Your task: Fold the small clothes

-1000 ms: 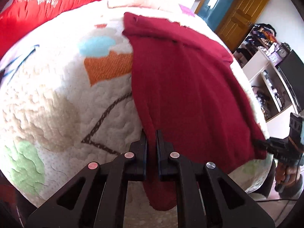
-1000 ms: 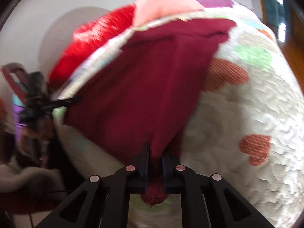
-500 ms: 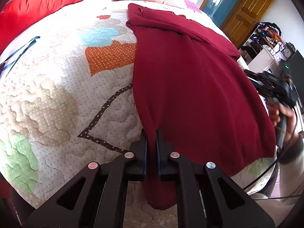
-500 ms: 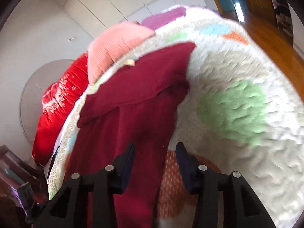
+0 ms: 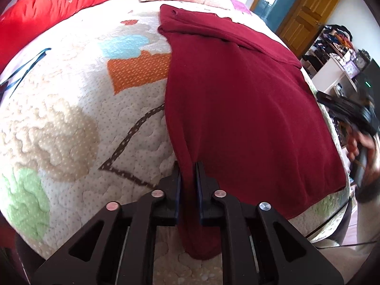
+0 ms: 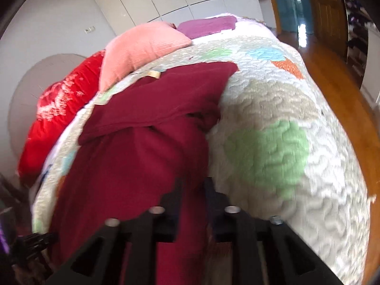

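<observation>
Left wrist — garment point(image 5: 237, 109) between fingers point(image 5: 174, 190)

Matte black left tongs point(image 5: 188, 173), silver screws, blue-edged pads

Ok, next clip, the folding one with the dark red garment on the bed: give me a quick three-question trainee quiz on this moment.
1. True or false: the left gripper is shut on the near edge of the dark red knit garment.
2. Which of these lies at the head of the bed, beyond the garment? A) pink ribbed pillow B) wicker basket C) blue towel
3. In the left wrist view, what colour is the patch of the quilted patchwork bedspread that meets the garment's left edge?

Key: 1 true; 2 A; 3 orange.
</observation>
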The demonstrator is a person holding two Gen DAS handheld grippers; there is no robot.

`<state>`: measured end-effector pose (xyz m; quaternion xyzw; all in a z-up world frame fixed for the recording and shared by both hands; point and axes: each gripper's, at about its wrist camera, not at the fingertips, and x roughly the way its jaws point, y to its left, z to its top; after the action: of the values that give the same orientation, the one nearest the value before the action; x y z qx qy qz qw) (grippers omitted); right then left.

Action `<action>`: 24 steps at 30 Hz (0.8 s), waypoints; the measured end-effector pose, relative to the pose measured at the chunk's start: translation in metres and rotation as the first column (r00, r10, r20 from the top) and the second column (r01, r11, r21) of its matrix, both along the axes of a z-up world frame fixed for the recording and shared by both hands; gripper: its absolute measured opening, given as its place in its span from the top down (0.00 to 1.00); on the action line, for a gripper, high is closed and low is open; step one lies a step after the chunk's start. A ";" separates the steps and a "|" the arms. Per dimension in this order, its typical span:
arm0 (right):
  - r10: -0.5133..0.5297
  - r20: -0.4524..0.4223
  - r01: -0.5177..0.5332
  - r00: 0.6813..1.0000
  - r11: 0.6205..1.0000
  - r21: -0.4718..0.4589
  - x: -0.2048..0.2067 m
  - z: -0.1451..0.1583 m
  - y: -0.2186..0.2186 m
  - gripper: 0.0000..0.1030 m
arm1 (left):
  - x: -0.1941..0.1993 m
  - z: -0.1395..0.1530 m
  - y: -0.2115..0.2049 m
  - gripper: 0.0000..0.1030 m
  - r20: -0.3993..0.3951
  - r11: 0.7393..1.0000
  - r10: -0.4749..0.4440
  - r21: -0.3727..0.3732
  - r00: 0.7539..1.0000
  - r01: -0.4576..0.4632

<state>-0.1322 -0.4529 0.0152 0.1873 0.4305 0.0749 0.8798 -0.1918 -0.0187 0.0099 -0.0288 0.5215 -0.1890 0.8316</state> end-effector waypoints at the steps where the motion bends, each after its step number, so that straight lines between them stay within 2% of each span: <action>1: 0.016 0.003 -0.016 1.000 1.000 0.015 -0.012 0.001 -0.001 0.47 | -0.001 0.001 0.002 0.90 -0.004 1.000 0.004 -0.008 1.000 -0.004; 3: 0.080 -0.019 -0.080 0.997 0.996 0.033 -0.039 0.004 0.009 0.46 | -0.004 0.001 0.006 0.82 -0.013 1.000 0.014 -0.009 1.000 -0.014; 5: 0.115 -0.044 -0.113 0.992 0.992 0.050 -0.064 -0.002 0.014 0.46 | -0.008 0.002 0.010 0.66 -0.022 1.000 0.025 -0.015 0.999 -0.025; 8: 0.142 -0.097 -0.135 0.985 0.988 0.078 -0.094 -0.018 0.020 0.46 | -0.012 0.003 0.016 0.50 -0.035 0.997 0.047 -0.054 0.998 -0.049; 10: 0.146 -0.117 -0.134 0.982 0.985 0.105 -0.108 -0.030 0.021 0.46 | -0.014 0.003 0.018 0.49 -0.043 0.995 0.059 -0.075 0.997 -0.062; 13: 0.146 -0.076 -0.132 0.986 0.978 0.161 -0.126 -0.036 0.020 0.42 | -0.015 0.000 0.020 0.46 -0.066 0.992 0.073 -0.102 0.995 -0.079; 15: 0.159 -0.073 -0.141 0.985 0.969 0.204 -0.127 -0.036 0.020 0.41 | -0.017 -0.003 0.019 0.42 -0.080 0.989 0.078 -0.119 0.994 -0.087; 21: 0.217 -0.051 -0.192 0.975 0.936 0.295 -0.125 -0.042 0.031 0.41 | -0.024 -0.007 0.012 0.41 -0.069 0.992 0.055 -0.114 0.996 -0.063; 22: 0.211 -0.048 -0.186 0.976 0.931 0.314 -0.124 -0.045 0.031 0.43 | -0.024 -0.009 0.011 0.41 -0.068 0.992 0.057 -0.109 0.996 -0.064; 24: 0.204 -0.050 -0.176 0.978 0.924 0.340 -0.121 -0.051 0.034 0.65 | -0.025 -0.009 0.009 0.41 -0.059 0.994 0.050 -0.094 0.997 -0.056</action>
<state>-0.2537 -0.4193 -0.0355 0.2941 0.4644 0.2237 0.8049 -0.2163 -0.0100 0.0010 -0.0878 0.5344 -0.1908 0.8187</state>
